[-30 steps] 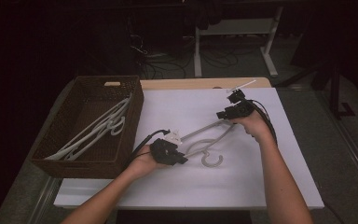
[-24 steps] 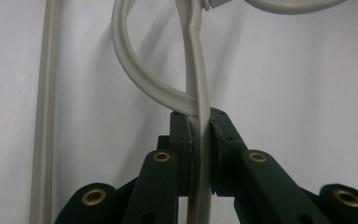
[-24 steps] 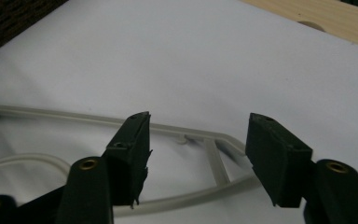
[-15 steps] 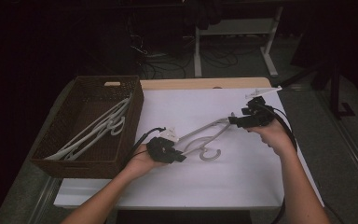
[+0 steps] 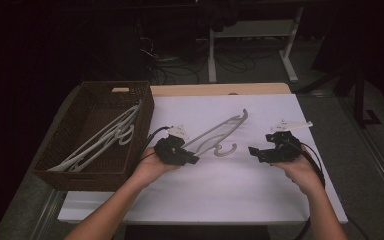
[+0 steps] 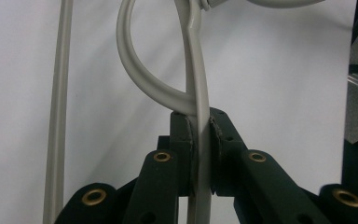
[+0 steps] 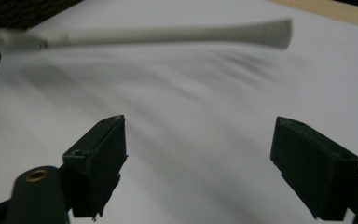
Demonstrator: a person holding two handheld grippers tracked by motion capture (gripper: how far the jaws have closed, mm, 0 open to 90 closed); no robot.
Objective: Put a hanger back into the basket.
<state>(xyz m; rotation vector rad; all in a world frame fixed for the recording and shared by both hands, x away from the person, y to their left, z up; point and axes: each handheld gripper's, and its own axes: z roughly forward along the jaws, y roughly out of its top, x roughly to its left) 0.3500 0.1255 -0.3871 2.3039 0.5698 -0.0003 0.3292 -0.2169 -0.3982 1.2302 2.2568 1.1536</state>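
Since the earlier frame, the right gripper (image 5: 260, 151) has been drawn clear of the hanger (image 5: 220, 136), its jaws just opened wide with nothing between. One hanger end is pinched by the left gripper (image 5: 190, 158), lifted over the white mat (image 5: 240, 190). Judged halfway: transfer to the basket (image 5: 87, 172), already holding hangers, is left.
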